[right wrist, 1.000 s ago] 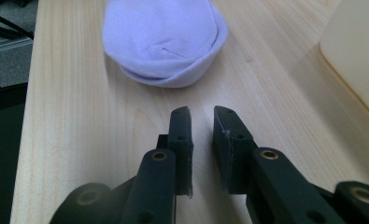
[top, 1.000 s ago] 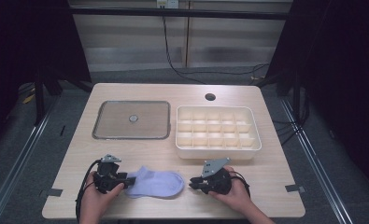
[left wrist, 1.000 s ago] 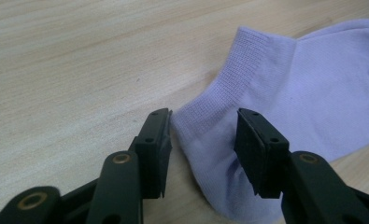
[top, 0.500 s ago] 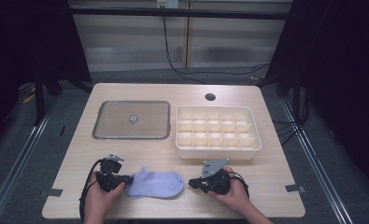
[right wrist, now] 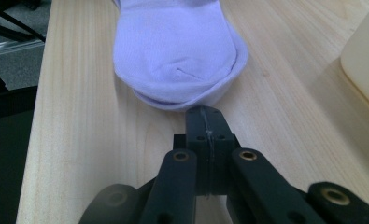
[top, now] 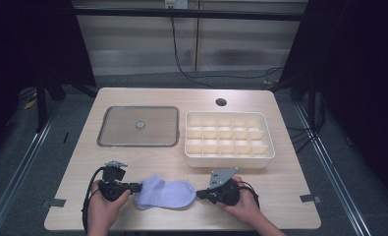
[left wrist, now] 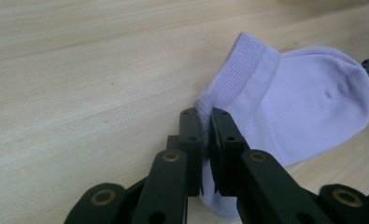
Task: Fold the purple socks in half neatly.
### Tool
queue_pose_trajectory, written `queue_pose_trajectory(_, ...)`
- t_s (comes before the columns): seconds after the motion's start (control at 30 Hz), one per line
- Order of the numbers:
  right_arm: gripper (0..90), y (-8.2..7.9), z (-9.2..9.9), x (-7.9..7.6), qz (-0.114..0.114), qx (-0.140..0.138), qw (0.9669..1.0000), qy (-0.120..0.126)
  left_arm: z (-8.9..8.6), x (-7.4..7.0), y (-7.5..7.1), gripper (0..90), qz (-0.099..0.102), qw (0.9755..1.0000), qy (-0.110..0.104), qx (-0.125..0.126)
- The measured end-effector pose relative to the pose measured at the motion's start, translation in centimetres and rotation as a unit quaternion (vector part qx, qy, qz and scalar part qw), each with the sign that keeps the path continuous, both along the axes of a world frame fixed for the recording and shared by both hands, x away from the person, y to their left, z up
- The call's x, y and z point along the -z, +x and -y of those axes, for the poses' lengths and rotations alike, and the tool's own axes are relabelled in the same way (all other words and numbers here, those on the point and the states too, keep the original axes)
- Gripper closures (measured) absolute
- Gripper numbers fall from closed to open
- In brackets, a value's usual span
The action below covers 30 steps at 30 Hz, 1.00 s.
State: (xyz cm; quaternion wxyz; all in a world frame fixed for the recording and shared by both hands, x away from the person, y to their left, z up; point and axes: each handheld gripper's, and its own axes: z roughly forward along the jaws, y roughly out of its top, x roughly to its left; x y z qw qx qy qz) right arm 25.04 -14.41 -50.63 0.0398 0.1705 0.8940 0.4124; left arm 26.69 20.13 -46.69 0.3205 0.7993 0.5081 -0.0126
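Two tools bracket one lilac sock (top: 165,192) near the front edge of the tabletop (top: 191,98), and the sock's long axis runs straight across from one hand to the other. That line is what my coming move turns on: cuff end toward the left tool (top: 136,187), rounded toe toward the right tool (top: 199,194), so any lift or stretch has to go along it.

In the left gripper view the jaws have just been closing, and they now pinch the ribbed cuff edge (left wrist: 205,109) of the sock (left wrist: 303,112) between them. In the right gripper view the jaws have also just been closing and now stand fully together; the toe (right wrist: 182,100) lies just past their tips, and I see no cloth between them. So I judge that the right side has missed its grip, though the very tip hides the contact line and I cannot be sure.

Behind, well apart from the sock, sit the divided tray (top: 229,135) and the flat lid (top: 138,126). From the high view both grips are too small to make out, and the right hand (top: 240,204) covers part of its tool.
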Motion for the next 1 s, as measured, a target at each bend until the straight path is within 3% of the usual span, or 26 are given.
queue_pose_trajectory(0.2,90.0,0.1,0.1,0.1,-0.009,0.001,0.9999,0.008,0.1,-0.2,-0.1,84.4,-0.008,0.9999,-0.009,0.012)
queue_pose_trajectory(0.23,90.0,0.1,0.1,0.1,-0.010,0.002,0.9999,0.008,0.0,-0.2,-0.1,84.5,-0.009,0.9998,-0.019,0.003)
queue_pose_trajectory(0.47,90.0,0.1,0.0,0.0,-0.005,0.000,1.0000,0.004,0.6,-1.0,-0.1,84.5,-0.014,0.9994,-0.029,0.008)
queue_pose_trajectory(0.73,90.0,0.1,0.1,0.0,-0.006,-0.001,1.0000,0.003,1.3,-1.8,-0.2,84.4,-0.014,0.9997,-0.020,0.011)
queue_pose_trajectory(0.97,90.0,0.1,0.1,0.0,-0.009,0.000,1.0000,0.000,2.0,-2.4,-0.3,84.5,-0.016,0.9993,-0.022,0.024)
queue_pose_trajectory(1.0,90.0,0.2,0.2,0.0,-0.008,0.000,1.0000,-0.001,2.0,-2.4,-0.3,84.4,-0.017,0.9994,-0.027,0.016)
